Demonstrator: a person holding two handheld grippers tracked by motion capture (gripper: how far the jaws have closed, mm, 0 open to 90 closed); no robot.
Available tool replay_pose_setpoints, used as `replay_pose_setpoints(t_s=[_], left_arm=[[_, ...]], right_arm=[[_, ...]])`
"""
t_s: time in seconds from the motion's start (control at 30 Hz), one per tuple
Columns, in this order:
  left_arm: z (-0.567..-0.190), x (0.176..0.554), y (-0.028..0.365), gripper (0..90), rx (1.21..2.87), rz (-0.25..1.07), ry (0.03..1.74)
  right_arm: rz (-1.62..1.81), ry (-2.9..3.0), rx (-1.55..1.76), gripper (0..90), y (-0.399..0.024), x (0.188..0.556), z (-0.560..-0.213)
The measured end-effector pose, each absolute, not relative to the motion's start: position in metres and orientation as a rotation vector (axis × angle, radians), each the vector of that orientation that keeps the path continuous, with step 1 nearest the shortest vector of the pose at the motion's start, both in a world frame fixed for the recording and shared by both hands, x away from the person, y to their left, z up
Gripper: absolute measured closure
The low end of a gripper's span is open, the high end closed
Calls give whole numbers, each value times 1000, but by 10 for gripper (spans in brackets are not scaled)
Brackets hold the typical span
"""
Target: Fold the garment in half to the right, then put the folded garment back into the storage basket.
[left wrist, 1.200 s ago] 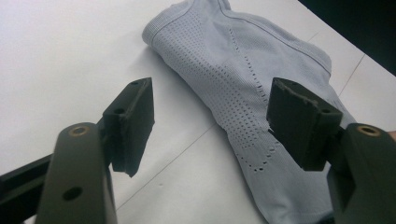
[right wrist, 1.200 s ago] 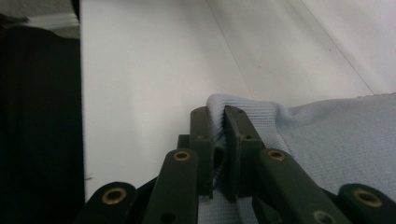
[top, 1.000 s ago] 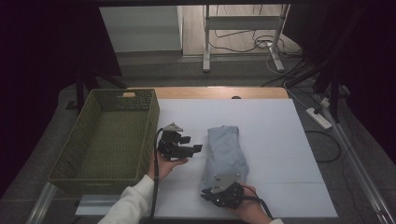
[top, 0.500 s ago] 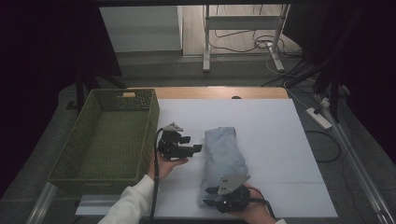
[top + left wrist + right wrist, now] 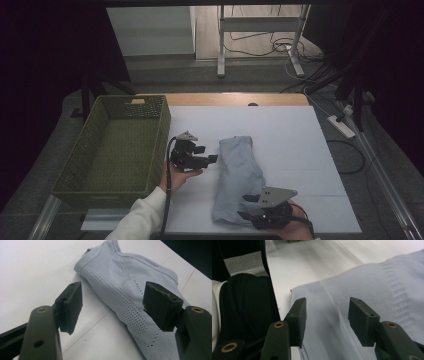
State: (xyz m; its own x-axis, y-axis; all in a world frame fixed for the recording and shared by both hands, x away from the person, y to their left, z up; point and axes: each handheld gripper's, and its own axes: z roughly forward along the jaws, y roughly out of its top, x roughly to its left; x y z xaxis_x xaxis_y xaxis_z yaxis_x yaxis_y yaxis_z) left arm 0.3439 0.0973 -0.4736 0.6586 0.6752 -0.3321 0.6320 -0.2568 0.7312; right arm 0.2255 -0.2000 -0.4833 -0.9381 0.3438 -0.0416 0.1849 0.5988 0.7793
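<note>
A light grey-blue folded garment (image 5: 239,170) lies lengthwise on the middle of the white table (image 5: 290,145). My left gripper (image 5: 206,153) hovers just left of its far half. In the left gripper view the perforated cloth (image 5: 130,290) lies beyond the open left gripper (image 5: 112,305), with nothing between the pads. My right gripper (image 5: 245,206) sits at the garment's near end. Its jaws have just been opening. In the right gripper view the right gripper (image 5: 327,317) stands apart over the cloth (image 5: 367,285), with neither pad pressing on it.
A green wicker basket (image 5: 162,130) stands along the table's left side, close to my left hand. A wooden strip (image 5: 235,99) runs along the table's far edge. Desk legs and cables (image 5: 295,55) lie on the floor beyond, and a power strip (image 5: 341,126) to the right.
My right gripper has drawn back toward the near edge and slightly right, and its jaws have spread off the garment's near end. The left gripper has stayed put.
</note>
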Motion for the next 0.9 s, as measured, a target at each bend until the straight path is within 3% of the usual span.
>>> replay_pose_setpoints(t_s=[0.57,0.9], left_arm=[[-473,344,95,327,1965,61,1013],[-474,344,93,327,1969,55,1012]], right_arm=[[1186,2717,404,465,-196,214,-493],[1068,2774,368,398,-186,213,-504]])
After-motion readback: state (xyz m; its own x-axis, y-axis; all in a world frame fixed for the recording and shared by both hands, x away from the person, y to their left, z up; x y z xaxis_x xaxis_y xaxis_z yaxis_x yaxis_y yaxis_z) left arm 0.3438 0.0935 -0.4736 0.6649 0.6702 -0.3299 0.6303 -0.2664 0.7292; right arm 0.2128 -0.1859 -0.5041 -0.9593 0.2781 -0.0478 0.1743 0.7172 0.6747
